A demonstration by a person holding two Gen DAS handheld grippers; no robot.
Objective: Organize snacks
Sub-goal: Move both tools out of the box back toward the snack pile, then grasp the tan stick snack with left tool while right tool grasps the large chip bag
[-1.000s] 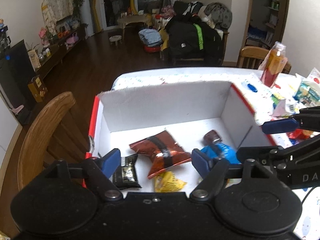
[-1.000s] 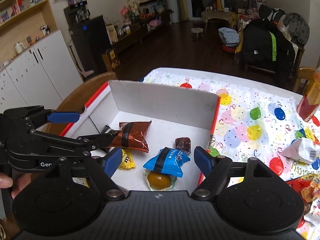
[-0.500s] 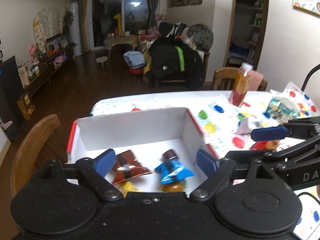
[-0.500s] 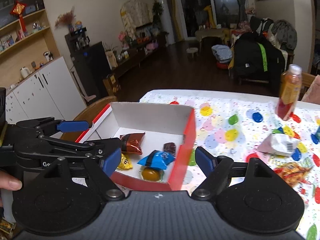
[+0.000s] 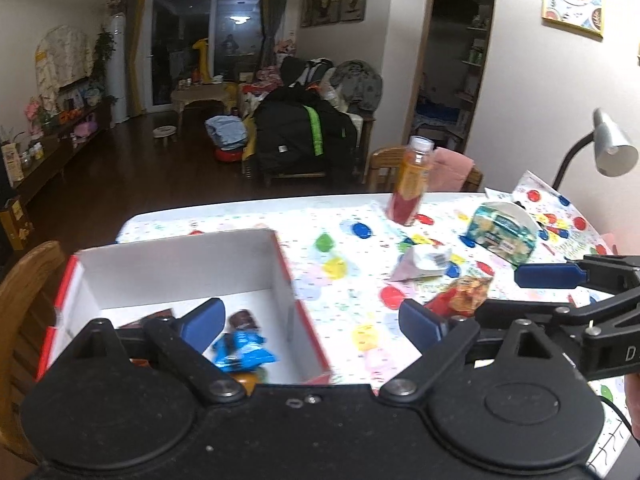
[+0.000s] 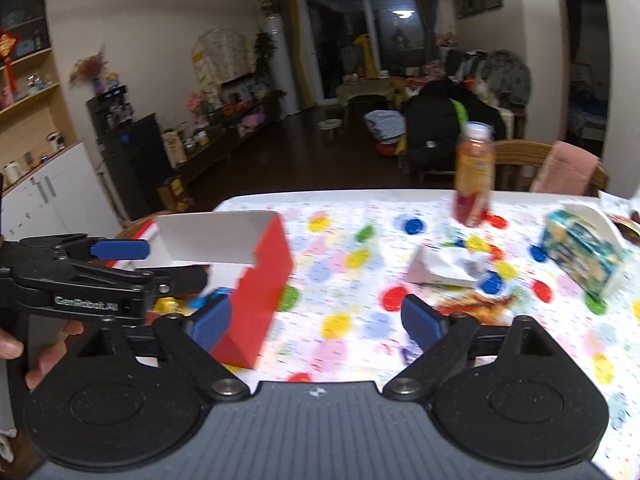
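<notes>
A red cardboard box [image 5: 286, 280] with a white inside sits at the table's left; it also shows in the right wrist view [image 6: 264, 276]. Inside lie a blue packet [image 5: 244, 354], a dark brown candy [image 5: 243, 320] and an orange jelly cup [image 5: 244, 380]. On the tablecloth lie a white wrapper [image 5: 420, 262], an orange-red snack bag [image 5: 460, 296] and a green-blue snack box [image 5: 502, 232]. My left gripper [image 5: 312, 322] is open and empty above the box's right wall. My right gripper [image 6: 316, 320] is open and empty over the tablecloth, right of the box.
An orange drink bottle [image 5: 412, 182] stands at the table's far side. A grey desk lamp [image 5: 608, 148] is at the far right. Wooden chairs stand at the left [image 5: 24, 304] and behind the table [image 5: 384, 164]. The balloon-print tablecloth [image 5: 352, 268] covers the table.
Both grippers have swung right and pulled back from the box, so the box now sits to the left and the loose snacks on the tablecloth come into view. Both stay open.
</notes>
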